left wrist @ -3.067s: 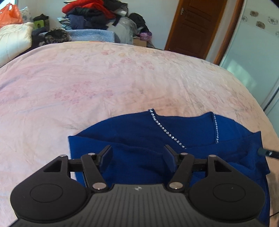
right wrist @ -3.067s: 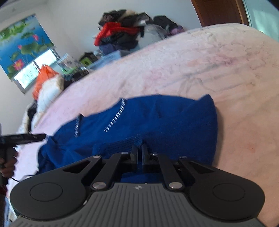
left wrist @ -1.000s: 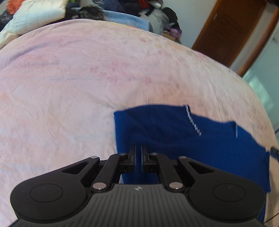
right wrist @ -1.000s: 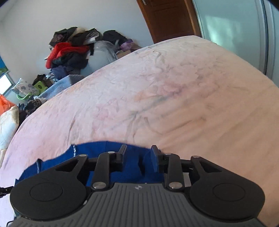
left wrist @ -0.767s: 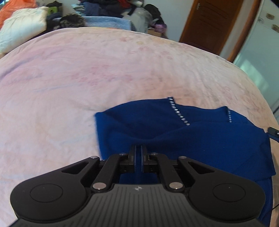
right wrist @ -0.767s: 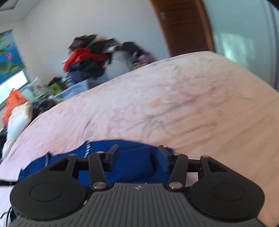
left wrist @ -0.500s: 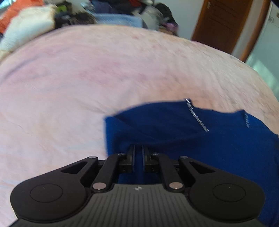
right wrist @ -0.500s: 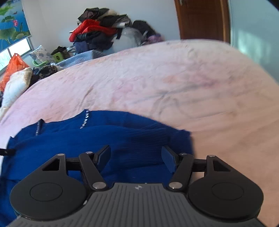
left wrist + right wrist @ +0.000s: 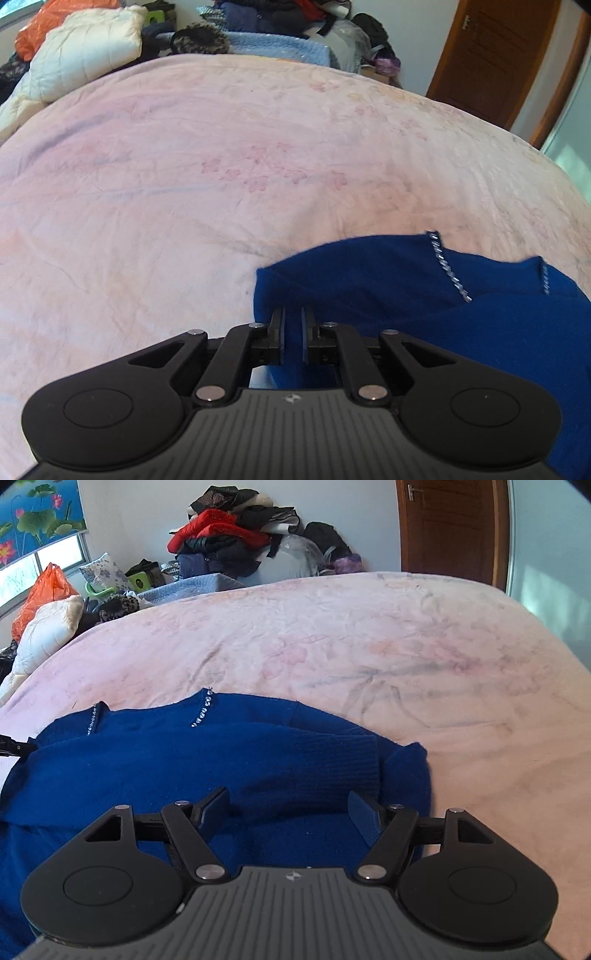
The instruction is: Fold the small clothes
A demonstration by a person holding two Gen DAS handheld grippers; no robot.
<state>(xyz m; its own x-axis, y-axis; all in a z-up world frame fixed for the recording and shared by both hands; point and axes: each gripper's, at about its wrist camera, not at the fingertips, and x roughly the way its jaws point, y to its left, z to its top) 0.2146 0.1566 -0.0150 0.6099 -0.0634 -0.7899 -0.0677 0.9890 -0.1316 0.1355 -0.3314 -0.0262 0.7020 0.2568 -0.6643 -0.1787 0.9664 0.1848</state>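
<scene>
Left claw (image 9: 292,334) pinched on sweater (image 9: 229,760) edge; right claw (image 9: 288,812) just opened, holding nothing, sleeve below. Risk: a left tug drags the fold apart.

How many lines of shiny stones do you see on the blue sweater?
2. On the blue sweater, one line of stones runs near the middle of its far edge, and the other line of stones sits to the left. More may be hidden in the folds.

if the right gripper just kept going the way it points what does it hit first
Most likely the blue sweater: the open right gripper, jaws just widened with nothing pinched, points down at its folded ribbed sleeve, though the gap is hard to judge.
</scene>
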